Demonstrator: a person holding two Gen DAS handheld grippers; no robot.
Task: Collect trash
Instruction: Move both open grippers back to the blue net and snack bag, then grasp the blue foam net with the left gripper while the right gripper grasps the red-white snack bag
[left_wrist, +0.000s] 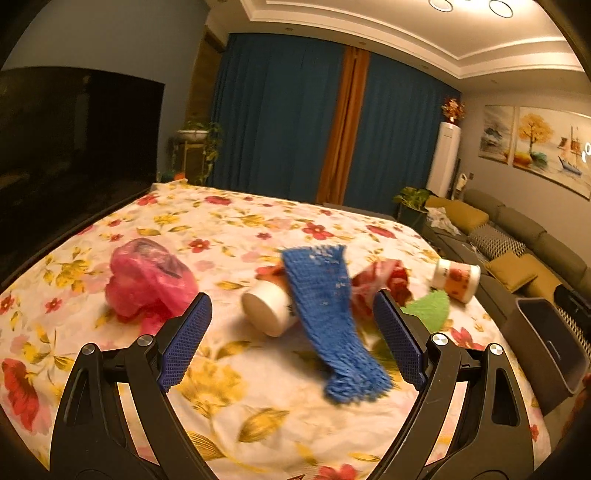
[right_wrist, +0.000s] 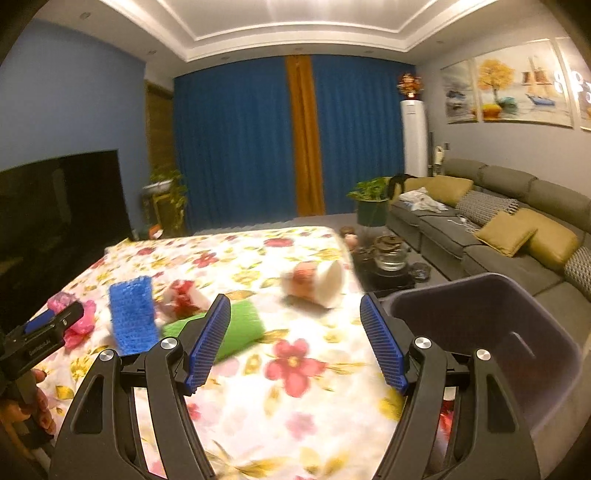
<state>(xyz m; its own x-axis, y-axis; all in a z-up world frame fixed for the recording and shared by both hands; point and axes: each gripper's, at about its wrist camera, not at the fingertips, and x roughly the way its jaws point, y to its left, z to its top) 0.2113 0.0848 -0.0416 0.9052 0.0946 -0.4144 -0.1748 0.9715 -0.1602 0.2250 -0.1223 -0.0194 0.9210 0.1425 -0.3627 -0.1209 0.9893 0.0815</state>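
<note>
Trash lies on a flower-print cloth (left_wrist: 229, 229). A pink plastic bag (left_wrist: 147, 280) lies to the left. A white cup (left_wrist: 267, 306) lies on its side, and a blue knitted rag (left_wrist: 327, 314) is draped against it. Behind them are a crumpled red-and-white wrapper (left_wrist: 388, 277), a green rag (left_wrist: 430, 308) and a flowered cup (left_wrist: 458, 278) on its side. My left gripper (left_wrist: 291, 339) is open just short of the white cup and blue rag, touching nothing. My right gripper (right_wrist: 295, 332) is open over the cloth; the green rag (right_wrist: 236, 325) is at its left finger and the flowered cup (right_wrist: 317, 282) lies beyond.
A dark plastic bin (right_wrist: 480, 332) stands off the table's right edge, also visible as the bin (left_wrist: 546, 343) in the left wrist view. A hand (right_wrist: 37, 402) holds the left gripper (right_wrist: 48, 328) at the lower left. A sofa (right_wrist: 517, 221) and a low tea table (right_wrist: 391, 266) stand beyond.
</note>
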